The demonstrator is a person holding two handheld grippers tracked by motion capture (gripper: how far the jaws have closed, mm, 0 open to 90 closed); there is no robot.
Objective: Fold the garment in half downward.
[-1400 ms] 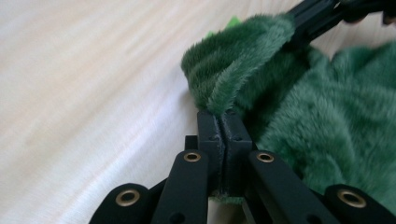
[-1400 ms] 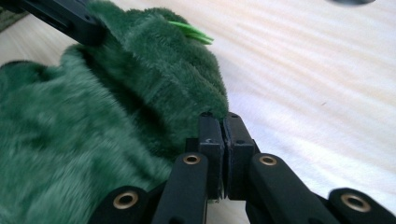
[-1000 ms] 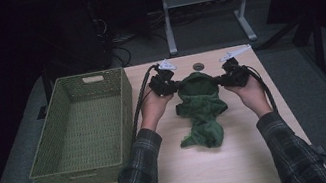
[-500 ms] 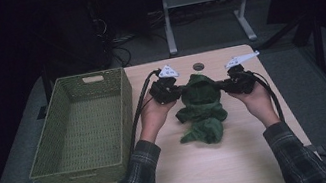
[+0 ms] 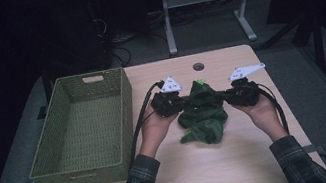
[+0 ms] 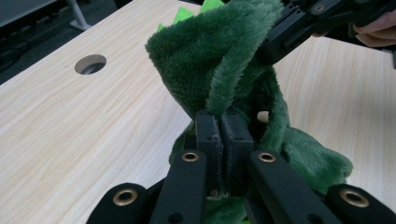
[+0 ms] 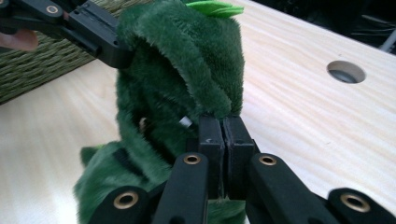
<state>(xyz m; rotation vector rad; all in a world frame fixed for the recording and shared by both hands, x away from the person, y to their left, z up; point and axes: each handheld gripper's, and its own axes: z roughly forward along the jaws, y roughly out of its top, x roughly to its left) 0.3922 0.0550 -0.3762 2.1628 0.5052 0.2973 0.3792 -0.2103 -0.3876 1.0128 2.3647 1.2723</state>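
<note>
While both grippers pinched the green plush garment [image 5: 203, 109] at opposite edges, left gripper [image 5: 179, 104] and right gripper [image 5: 225, 95] held it stretched above the counter [image 5: 244, 158], beside the wicker basket [image 5: 84, 130], fingers clenched on fabric.

The garment [image 5: 203, 109] is dark green plush with a deep fuzzy pile; bright lime-green felt spikes [image 5: 199, 83] stand along its top ridge; it hangs stretched by two opposite edges, its upper part raised off the desk [image 5: 245, 163] and folded over like a hood; its lower part droops in a crumpled heap on the desk, towards the near edge; it lies about the middle of the desk, nearer the far edge than the near one; inside the fold a small pale tag [image 7: 185, 122] shows; a dark strap-like strip [image 7: 125, 161] crosses its lower part.
</note>
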